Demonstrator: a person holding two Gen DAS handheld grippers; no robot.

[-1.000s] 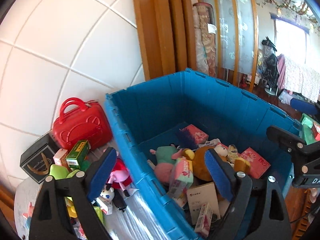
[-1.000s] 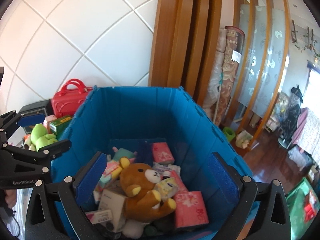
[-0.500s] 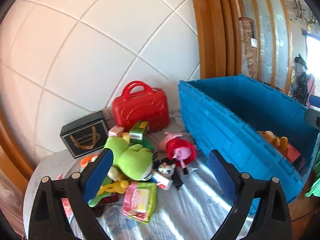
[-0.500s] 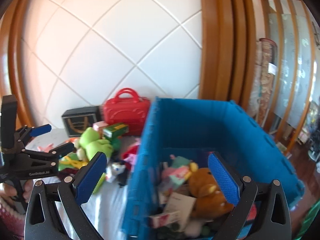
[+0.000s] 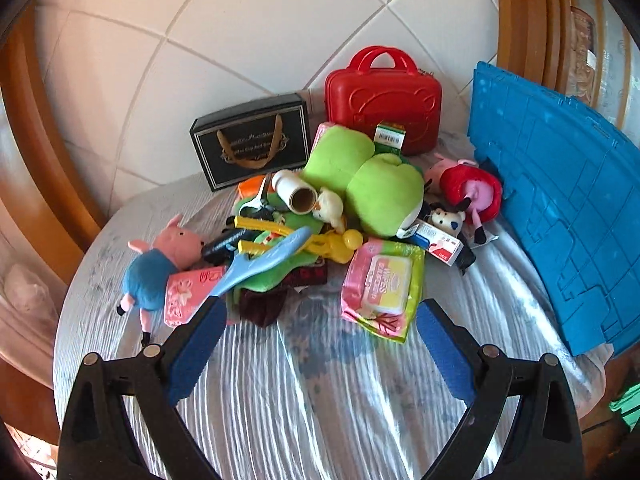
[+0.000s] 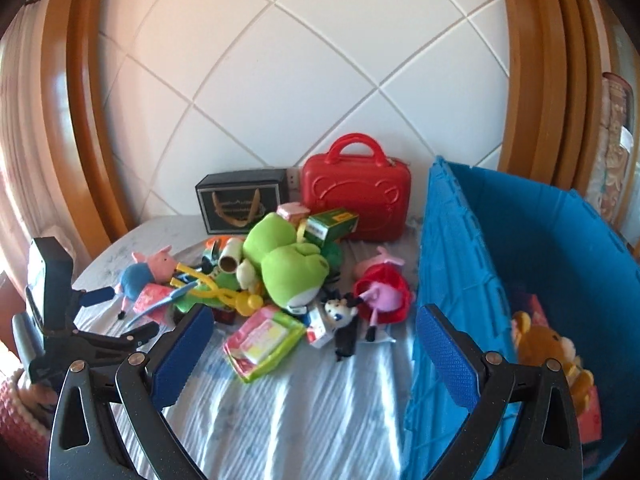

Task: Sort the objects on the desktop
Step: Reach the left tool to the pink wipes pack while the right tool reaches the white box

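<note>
Left wrist view: the left gripper hangs with jaws spread wide and empty at lower centre, above the round worktop in crinkled clear plastic. Mid-frame lies the pile: a pink-and-green wipes packet, a green plush frog, a pig plush in blue. The blue plastic crate fills the right edge. In the right wrist view, the right gripper is likewise spread, holding nothing.
</note>
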